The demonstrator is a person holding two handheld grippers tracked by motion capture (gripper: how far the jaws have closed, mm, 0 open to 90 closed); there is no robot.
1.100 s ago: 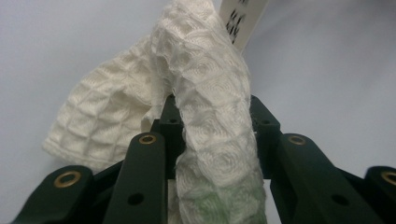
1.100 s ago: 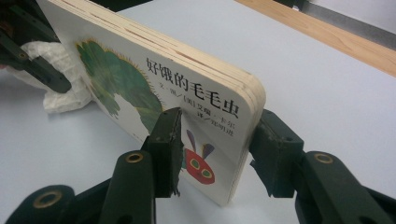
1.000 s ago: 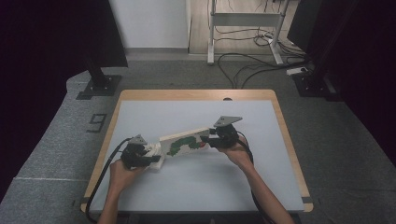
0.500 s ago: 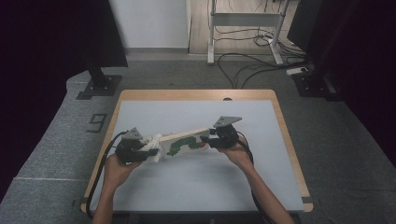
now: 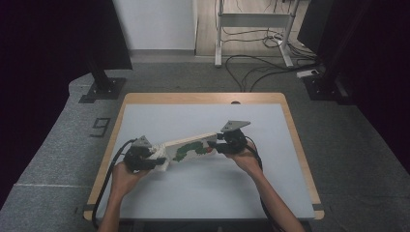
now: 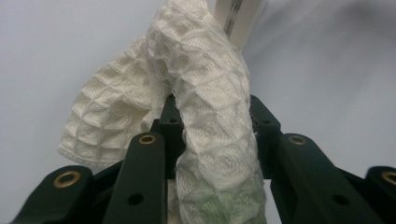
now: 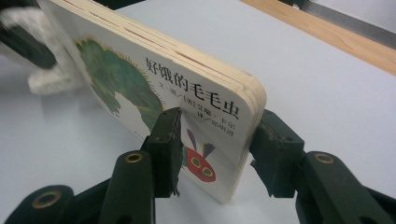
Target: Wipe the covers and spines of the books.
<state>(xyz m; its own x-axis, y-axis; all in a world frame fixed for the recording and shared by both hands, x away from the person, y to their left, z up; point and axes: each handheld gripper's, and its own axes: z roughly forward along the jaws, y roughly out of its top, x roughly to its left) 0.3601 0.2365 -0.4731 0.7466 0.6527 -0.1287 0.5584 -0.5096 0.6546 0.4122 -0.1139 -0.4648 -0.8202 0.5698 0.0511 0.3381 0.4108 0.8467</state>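
Jaws of right gripper (image 7: 212, 140) clamp board book (image 7: 154, 84); left gripper (image 6: 212, 126) grips white cloth (image 6: 196, 93)

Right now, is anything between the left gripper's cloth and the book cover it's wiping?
Nothing visible is. The left gripper is shut on the white cloth, which sits right at the near end of the board book. The right gripper clamps the book's other end, well away from the cloth.

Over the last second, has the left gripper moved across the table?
Yes. In the high view the left gripper, shut on a white cloth, first slid toward the table's left edge, then back toward the book.
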